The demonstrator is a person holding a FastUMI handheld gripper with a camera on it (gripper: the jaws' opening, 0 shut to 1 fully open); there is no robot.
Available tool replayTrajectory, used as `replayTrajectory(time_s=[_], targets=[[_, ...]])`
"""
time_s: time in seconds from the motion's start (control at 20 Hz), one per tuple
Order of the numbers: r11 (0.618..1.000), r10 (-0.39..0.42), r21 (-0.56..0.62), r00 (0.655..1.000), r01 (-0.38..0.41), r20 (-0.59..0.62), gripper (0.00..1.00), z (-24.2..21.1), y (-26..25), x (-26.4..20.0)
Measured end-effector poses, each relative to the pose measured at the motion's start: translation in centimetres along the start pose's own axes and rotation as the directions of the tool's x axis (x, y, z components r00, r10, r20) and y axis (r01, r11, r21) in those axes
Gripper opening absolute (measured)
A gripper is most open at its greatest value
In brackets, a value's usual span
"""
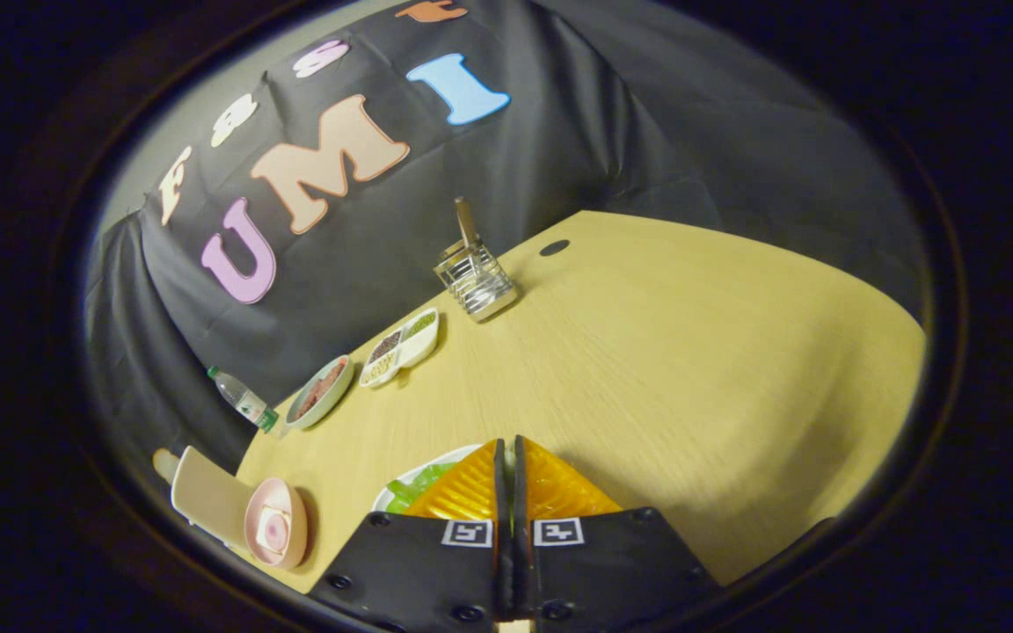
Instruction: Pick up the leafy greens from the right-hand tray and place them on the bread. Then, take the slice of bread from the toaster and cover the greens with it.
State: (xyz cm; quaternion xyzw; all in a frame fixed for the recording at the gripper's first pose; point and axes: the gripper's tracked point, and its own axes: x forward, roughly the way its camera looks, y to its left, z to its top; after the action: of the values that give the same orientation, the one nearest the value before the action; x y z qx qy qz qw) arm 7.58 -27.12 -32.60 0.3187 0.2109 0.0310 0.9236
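**Inspector:** State the condition of your tool.

**Operator:** My tool point(509, 479) has its two orange fingers point(462, 492) brought together, with only a thin dark seam between them. I see nothing gripped in that seam. I judge the tool empty, though anything thin caught low in the seam would be hidden from me.

**Inspector:** Where are the leafy greens?

**Operator:** The leafy greens point(414, 488) lie on a white tray point(423, 466), directly under my fingers and mostly covered by the left one. A green patch and a curve of white rim show beside it. I hold the tool low over that tray because, in my judgement, the pick is the step in hand and is not yet done.

**Inspector:** And the bread?

**Operator:** One slice point(467, 220) stands upright in the wire toaster point(476, 281) at the far side of the bench point(647, 352), near the booth wall. I judge it stands that way so it can be pinched from above. I cannot make out the bread meant to receive the greens.

**Inspector:** List the other containers.

**Operator:** A divided dish point(401, 347) holds dark, green and pale fillings, one per compartment. Just beside it, a round bowl point(320, 391) holds something reddish-brown. A water bottle point(243, 400) lies beyond the bench edge near that bowl. A pink bowl point(276, 523) rests against a beige board point(207, 497) at the near corner; its contents are unclear.
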Motion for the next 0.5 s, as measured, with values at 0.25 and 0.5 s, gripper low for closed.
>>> replayTrajectory(time_s=[0.25,0.5], targets=[[0.999,0.042,-0.022,0.998,-0.041,0.039,0.03,2.1,3.5,-1.8],[0.993,0.119,-0.03,0.992,-0.118,0.05,0.03,3.6,9.3,-3.9]])
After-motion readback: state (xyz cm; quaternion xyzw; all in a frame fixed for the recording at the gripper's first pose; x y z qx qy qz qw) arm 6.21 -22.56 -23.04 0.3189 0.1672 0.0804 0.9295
